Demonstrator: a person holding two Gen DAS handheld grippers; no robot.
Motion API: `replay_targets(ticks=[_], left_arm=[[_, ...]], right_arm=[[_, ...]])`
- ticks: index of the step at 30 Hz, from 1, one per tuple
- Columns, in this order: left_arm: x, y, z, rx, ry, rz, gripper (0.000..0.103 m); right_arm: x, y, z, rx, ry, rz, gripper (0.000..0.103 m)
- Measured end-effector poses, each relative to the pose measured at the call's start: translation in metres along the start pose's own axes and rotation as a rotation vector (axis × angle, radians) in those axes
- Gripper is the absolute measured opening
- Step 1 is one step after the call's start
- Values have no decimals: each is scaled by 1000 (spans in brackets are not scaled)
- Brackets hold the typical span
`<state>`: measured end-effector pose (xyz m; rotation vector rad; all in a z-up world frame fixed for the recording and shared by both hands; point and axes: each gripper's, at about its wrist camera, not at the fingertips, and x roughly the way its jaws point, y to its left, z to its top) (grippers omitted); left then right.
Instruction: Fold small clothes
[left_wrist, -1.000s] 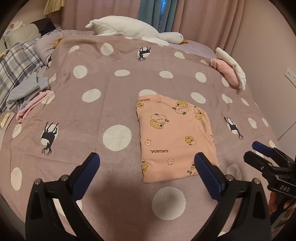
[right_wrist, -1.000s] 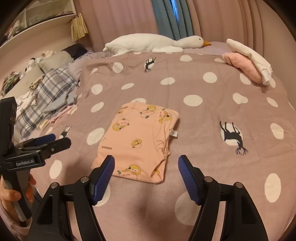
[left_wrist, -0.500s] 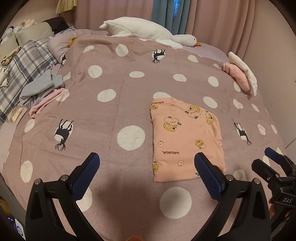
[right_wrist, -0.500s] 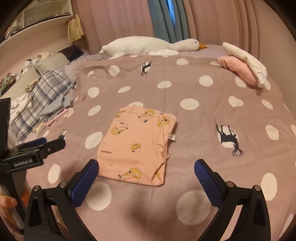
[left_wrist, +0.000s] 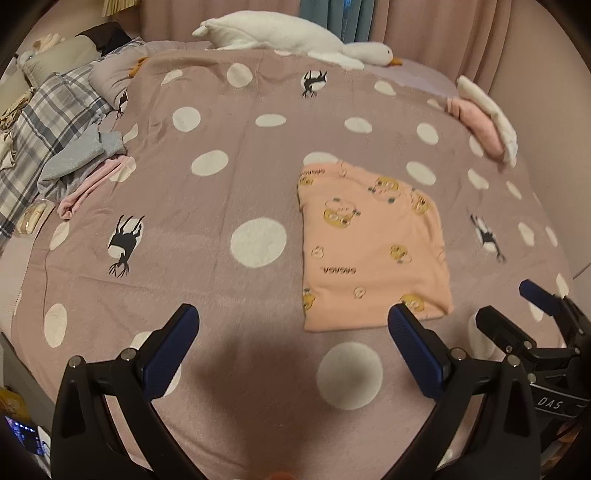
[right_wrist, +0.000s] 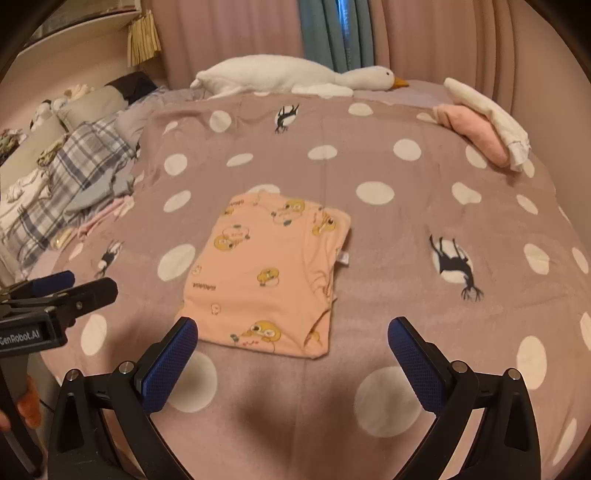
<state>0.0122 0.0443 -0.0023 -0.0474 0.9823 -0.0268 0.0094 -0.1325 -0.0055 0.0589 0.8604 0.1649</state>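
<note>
Left wrist view: we see the folded peach garment (left_wrist: 373, 243) lying flat on the polka-dot bedspread (left_wrist: 207, 206), right of centre, w/ plenty of bare spread to its left and toward us. In the right wrist view the same garment (right_wrist: 269, 273) sits mid-bed, w/ open cover on its right side out to the bed's edge. Far edge is lined by a white goose plush (right_wrist: 295, 75); a pink and white pile of clothes (right_wrist: 484, 125) sits at the far right corner, and a grey and pink heap (left_wrist: 81, 166) plus plaid bedding (left_wrist: 40, 125) crowd the left edge. The left claw (left_wrist: 291, 321) is spread wide, nothing between its blue pads, and its right fingertip overlaps the garment's near corner in the frame; we can't tell if it touches. The right claw (right_wrist: 291, 332) has just been opening and now stands spread full wide, empty, above the garment's near hem, no contact seen. Each claw shows partly in the other's view, cut off at the frame edge. The print text on the garment is blurred. A bit of a hand (right_wrist: 26, 406) shows at the lower left, mostly hidden.
</note>
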Motion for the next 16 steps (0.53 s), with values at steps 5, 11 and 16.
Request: replay_targets(ticks=[5, 11, 16], left_arm=[[4, 3, -4, -5, 25, 13, 102], [4, 1, -6, 5, 34, 22, 102], [3, -1, -5, 11, 28, 18, 102]], right_arm=[[1, 4, -2, -17, 9, -9, 102], [2, 4, 0, -27, 14, -6, 102], [3, 4, 0, -26, 16, -1, 102]])
